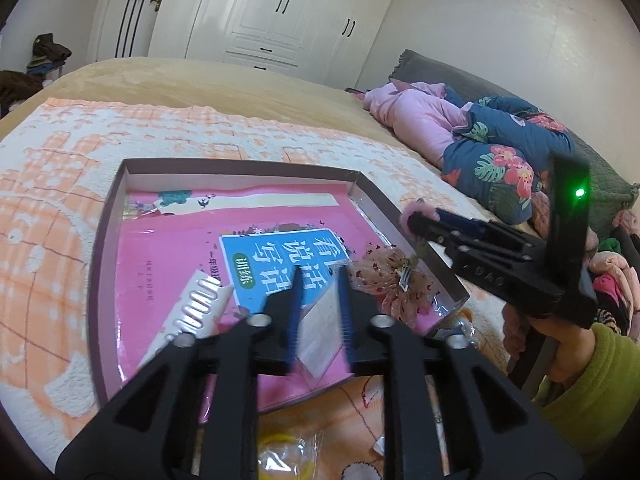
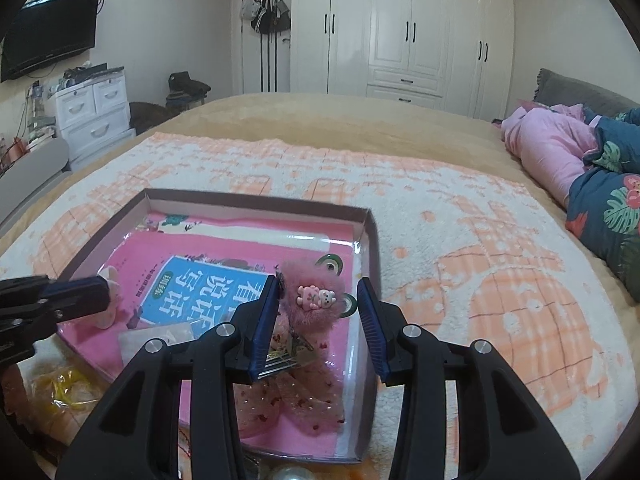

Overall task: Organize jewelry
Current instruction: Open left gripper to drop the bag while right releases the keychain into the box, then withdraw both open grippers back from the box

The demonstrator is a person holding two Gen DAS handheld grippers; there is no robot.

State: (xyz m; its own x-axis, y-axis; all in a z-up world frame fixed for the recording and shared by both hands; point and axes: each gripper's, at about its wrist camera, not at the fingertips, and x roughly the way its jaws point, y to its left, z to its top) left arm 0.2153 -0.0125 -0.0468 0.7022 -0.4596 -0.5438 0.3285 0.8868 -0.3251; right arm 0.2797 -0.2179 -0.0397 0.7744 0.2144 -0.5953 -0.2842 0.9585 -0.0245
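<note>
A shallow cardboard tray (image 1: 100, 240) (image 2: 372, 240) lies on the bed with a pink book (image 1: 168, 248) (image 2: 192, 280) inside. A pink fluffy hair clip (image 2: 312, 292) sits between my right gripper's (image 2: 318, 312) open fingers, touching the left one. Under it lies a sheer pink bow clip (image 2: 296, 404) (image 1: 390, 276). My left gripper (image 1: 320, 292) is open over the book and a small clear packet (image 1: 320, 336). A white comb clip (image 1: 196, 308) lies to its left. The right gripper shows in the left wrist view (image 1: 416, 220) with pink fluff at its tip.
An orange and white blanket (image 2: 460, 240) covers the bed. A bag with yellow bands (image 1: 284, 452) (image 2: 68, 392) lies near the tray's front edge. A pearl bead (image 2: 290, 474) sits at the bottom. Pink and floral bedding (image 2: 580, 160) is piled at the right. White wardrobes (image 2: 400, 28) stand behind.
</note>
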